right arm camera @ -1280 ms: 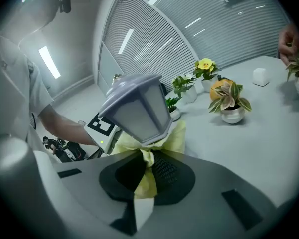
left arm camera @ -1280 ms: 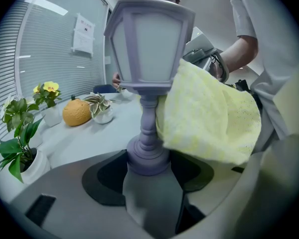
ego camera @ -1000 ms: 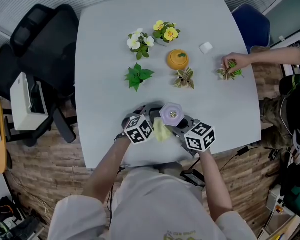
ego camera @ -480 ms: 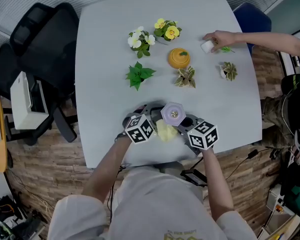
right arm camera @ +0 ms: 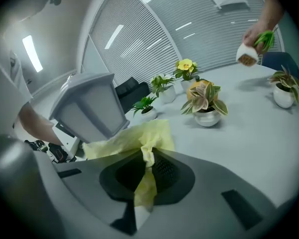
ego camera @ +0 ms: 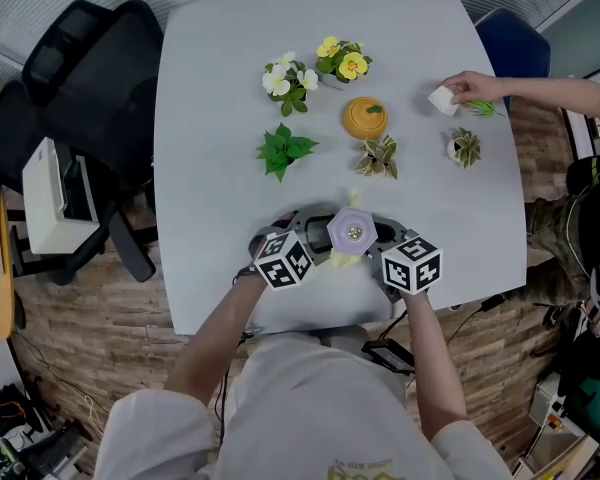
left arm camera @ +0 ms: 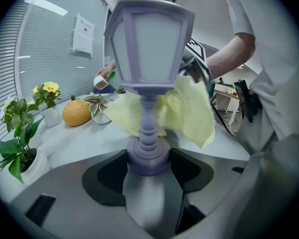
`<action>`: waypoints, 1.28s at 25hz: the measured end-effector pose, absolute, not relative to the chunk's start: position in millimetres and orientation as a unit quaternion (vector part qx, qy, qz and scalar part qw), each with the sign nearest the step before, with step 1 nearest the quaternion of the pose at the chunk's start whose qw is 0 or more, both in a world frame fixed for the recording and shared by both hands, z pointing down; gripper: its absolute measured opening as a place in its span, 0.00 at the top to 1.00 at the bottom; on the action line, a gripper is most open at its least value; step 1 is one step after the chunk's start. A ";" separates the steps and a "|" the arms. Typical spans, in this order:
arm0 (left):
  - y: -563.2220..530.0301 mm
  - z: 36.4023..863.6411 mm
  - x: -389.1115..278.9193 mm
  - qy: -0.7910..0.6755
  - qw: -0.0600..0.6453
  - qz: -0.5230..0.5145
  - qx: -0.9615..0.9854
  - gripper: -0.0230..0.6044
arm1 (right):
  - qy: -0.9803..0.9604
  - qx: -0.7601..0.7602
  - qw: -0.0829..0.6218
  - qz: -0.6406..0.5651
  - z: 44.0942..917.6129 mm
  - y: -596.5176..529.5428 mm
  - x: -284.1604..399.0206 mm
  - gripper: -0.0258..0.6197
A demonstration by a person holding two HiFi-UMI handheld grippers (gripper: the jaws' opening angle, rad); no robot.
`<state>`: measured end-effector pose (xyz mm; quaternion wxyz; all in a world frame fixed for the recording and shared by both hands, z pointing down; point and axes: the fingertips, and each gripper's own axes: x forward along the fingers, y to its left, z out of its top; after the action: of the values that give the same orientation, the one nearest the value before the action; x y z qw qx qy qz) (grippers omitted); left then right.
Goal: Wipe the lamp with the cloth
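Observation:
A small lilac lantern-shaped lamp (ego camera: 351, 232) stands near the table's front edge, between my two grippers. My left gripper (ego camera: 305, 238) is shut on the lamp's round base (left arm camera: 147, 156); its shade (left arm camera: 148, 46) rises straight ahead in the left gripper view. My right gripper (ego camera: 372, 236) is shut on a yellow cloth (right arm camera: 139, 142), which lies against the lamp's stem and under its shade (right arm camera: 89, 112). The cloth (left arm camera: 184, 111) drapes behind the stem in the left gripper view. In the head view only slivers of cloth (ego camera: 342, 258) show beside the lamp.
Several small potted plants (ego camera: 285, 150) and an orange pumpkin-shaped pot (ego camera: 366, 117) stand mid-table. Another person's hand (ego camera: 470, 89) holds a small white pot (ego camera: 442, 100) at the right edge, next to a potted plant (ego camera: 465, 147). A black chair (ego camera: 70, 78) stands left of the table (ego camera: 210, 58).
The cloth has shifted from the lamp's left side round to its far side. The other person's hand has set a plant down and picked up the small white pot.

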<state>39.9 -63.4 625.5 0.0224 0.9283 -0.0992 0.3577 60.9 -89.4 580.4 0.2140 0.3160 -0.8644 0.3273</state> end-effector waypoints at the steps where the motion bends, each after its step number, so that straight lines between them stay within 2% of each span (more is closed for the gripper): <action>1: -63.4 625.4 40.0 -0.099 0.022 0.358 0.928 0.53 | -0.864 0.318 0.206 0.330 579.5 -92.5 60.5 0.90; 6: -63.8 624.4 39.4 -0.098 0.023 0.358 0.928 0.53 | -0.865 0.316 0.174 0.348 577.0 -103.4 57.2 0.90; 32: -62.5 626.1 40.0 -0.099 0.023 0.358 0.928 0.53 | -0.865 0.334 0.228 0.297 596.7 -111.0 55.2 0.90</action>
<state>40.0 -62.5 626.1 0.0226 0.9282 -0.0992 0.3578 55.2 -111.0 596.7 0.2281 0.3339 -0.8650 0.2972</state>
